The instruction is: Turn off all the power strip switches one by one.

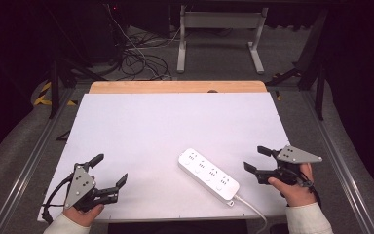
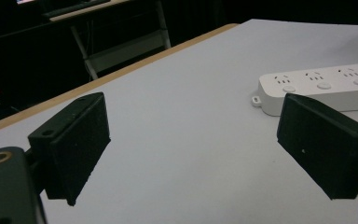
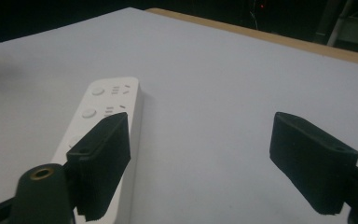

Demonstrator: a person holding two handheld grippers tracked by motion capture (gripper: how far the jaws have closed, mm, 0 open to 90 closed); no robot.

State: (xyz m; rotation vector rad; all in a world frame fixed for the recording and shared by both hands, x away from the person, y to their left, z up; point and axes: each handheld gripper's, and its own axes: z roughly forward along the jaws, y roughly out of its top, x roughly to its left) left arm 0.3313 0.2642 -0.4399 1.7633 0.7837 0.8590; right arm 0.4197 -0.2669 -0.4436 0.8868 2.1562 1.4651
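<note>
A white power strip (image 1: 208,173) with several sockets and buttons lies slantwise on the white table top (image 1: 165,126), its cable (image 1: 253,210) running off the near edge. My right gripper (image 1: 256,159) hovers just right of the strip, jaws open and empty; in the right gripper view the power strip (image 3: 103,121) lies behind the left jaw. My left gripper (image 1: 110,169) rests at the near left corner, open, with nothing between its jaws. In the left gripper view the power strip (image 2: 321,86) sits beyond the right jaw.
A bare wooden strip (image 1: 175,87) borders the table's far edge. Beyond it are a metal stand (image 1: 221,34) and loose cables (image 1: 136,58) on the floor. Metal rails (image 1: 341,165) run along both sides of the table.
</note>
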